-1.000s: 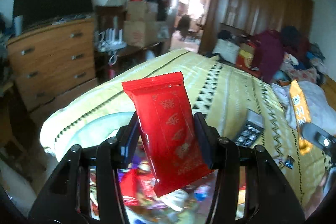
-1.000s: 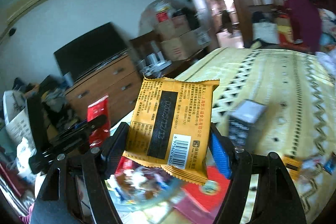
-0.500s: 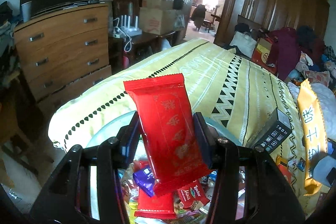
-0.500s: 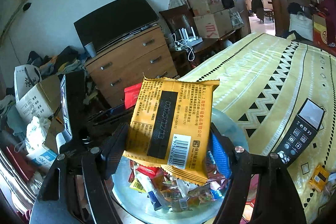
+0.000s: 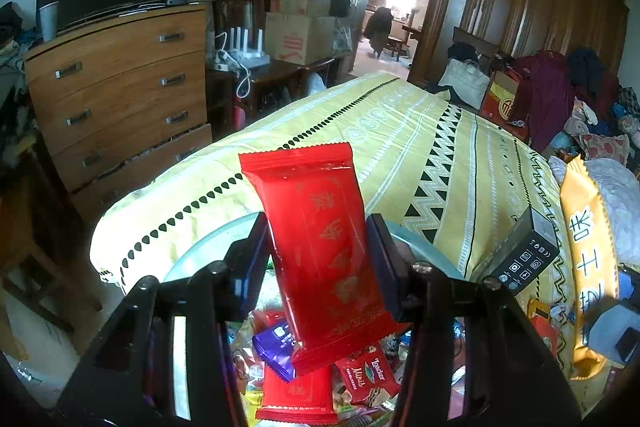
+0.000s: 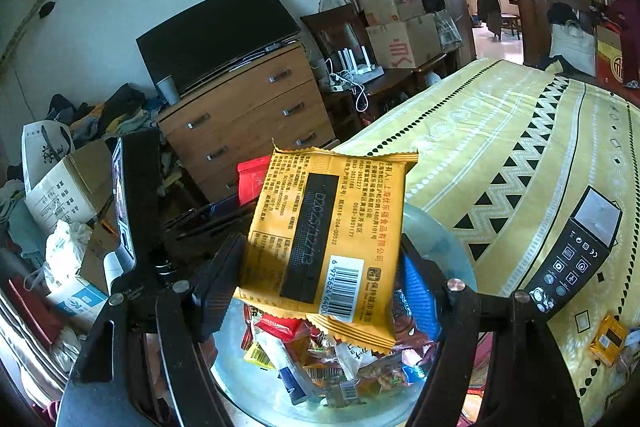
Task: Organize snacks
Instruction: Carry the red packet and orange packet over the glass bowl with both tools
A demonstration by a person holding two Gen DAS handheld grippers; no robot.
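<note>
My left gripper (image 5: 318, 239) is shut on a red snack packet (image 5: 320, 247) and holds it above a glass bowl (image 5: 188, 259) filled with several mixed snacks (image 5: 360, 375). My right gripper (image 6: 320, 263) is shut on an orange snack packet (image 6: 324, 235), barcode side toward the camera, above the same bowl (image 6: 456, 247) of snacks (image 6: 332, 359). The orange packet also shows at the right edge of the left wrist view (image 5: 588, 263). The red packet's top (image 6: 250, 179) and the left gripper's body (image 6: 136, 211) show to the left in the right wrist view.
The bowl sits on a bed with a yellow patterned cover (image 5: 400, 147). A black box (image 6: 572, 255) lies on the cover to the right. A small orange box (image 6: 608, 339) lies further right. A wooden dresser (image 5: 120, 95) stands beyond the bed's left edge.
Both grippers tilted down toward the bowl between one second and half a second ago, bringing its snacks into view. Since then they have barely moved. Both packets stay gripped.
</note>
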